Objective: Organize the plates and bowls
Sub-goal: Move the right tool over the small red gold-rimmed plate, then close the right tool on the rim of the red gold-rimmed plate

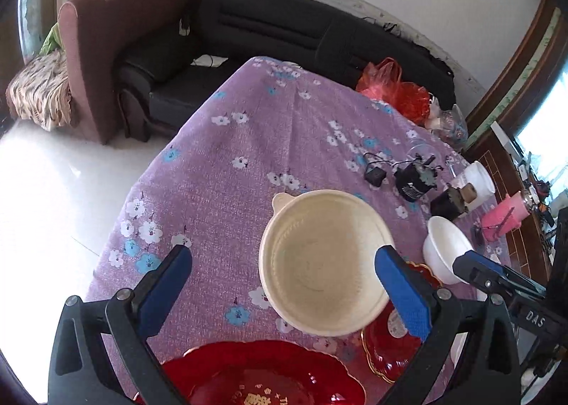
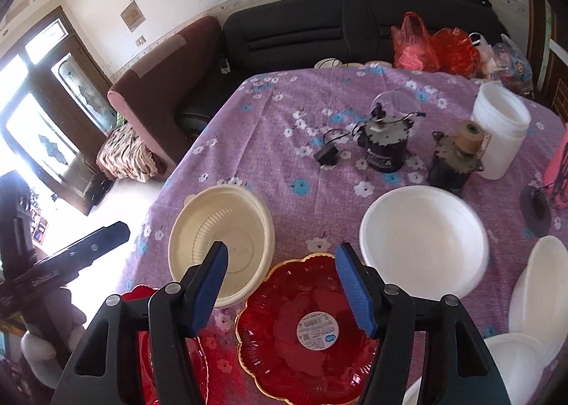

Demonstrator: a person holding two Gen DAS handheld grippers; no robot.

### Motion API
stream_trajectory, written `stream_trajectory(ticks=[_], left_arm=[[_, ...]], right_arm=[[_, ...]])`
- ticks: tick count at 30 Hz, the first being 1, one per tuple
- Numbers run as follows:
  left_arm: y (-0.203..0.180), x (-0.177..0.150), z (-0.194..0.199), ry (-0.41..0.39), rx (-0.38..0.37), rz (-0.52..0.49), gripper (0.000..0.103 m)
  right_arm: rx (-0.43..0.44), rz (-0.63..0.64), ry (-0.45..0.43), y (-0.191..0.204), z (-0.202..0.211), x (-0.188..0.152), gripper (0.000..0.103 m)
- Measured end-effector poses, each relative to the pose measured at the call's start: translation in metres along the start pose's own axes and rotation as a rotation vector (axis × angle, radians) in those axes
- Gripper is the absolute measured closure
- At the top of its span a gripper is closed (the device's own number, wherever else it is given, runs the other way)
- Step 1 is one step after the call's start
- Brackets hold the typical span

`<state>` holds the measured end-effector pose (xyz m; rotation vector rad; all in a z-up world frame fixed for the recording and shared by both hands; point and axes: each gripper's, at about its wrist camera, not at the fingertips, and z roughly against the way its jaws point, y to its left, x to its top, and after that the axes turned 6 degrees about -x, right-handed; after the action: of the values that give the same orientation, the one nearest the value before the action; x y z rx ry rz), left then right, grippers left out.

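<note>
both tongs stand open, holding nothing. left tongs (image 1: 284,284) straddle the cream bowl (image 1: 325,263); right tongs (image 2: 282,284) hang over the small red plate (image 2: 305,330), white bowl (image 2: 424,241) at two o'clock. judged: tongs poised for stacking.

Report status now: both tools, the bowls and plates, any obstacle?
Left tool open, empty. Right tool open above red plate. Cream bowl untouched. Path clear.
</note>
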<state>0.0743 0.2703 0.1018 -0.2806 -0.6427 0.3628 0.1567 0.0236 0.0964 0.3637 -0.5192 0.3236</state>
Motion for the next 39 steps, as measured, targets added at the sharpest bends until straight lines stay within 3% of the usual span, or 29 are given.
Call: stream_trajectory(ticks=[4, 11, 15, 20, 22, 27, 33, 39], left_arm=[[0.020, 0.005, -0.031, 0.073, -0.055, 0.075, 0.015], [0.020, 0.009, -0.052, 0.134, -0.071, 0.081, 0.024], [0.003, 0.011, -0.025, 0.079, -0.081, 0.013, 0.024], [-0.045, 0.009, -0.004, 0.041, -0.154, -0.103, 0.024], [-0.069, 0.001, -0.010, 0.084, -0.191, -0.145, 0.024], [-0.100, -0.030, -0.003, 0.126, -0.229, -0.161, 0.024], [-0.109, -0.071, 0.038, 0.093, -0.272, -0.159, 0.024], [-0.101, -0.095, 0.071, 0.041, -0.263, -0.169, 0.024]], right_arm=[[0.030, 0.009, 0.049, 0.012, -0.037, -0.002, 0.035], [0.042, 0.041, 0.070, 0.027, -0.073, -0.008, 0.044], [0.070, -0.024, -0.017, 0.000, -0.038, -0.004, 0.045], [-0.033, -0.101, -0.112, -0.059, 0.017, -0.002, 0.045], [-0.043, -0.126, -0.088, -0.077, 0.022, -0.007, 0.045], [0.024, -0.181, 0.021, -0.097, 0.018, -0.029, 0.045], [-0.074, -0.092, 0.128, -0.082, -0.011, -0.038, 0.045], [-0.113, -0.078, 0.138, -0.076, -0.016, -0.039, 0.045]])
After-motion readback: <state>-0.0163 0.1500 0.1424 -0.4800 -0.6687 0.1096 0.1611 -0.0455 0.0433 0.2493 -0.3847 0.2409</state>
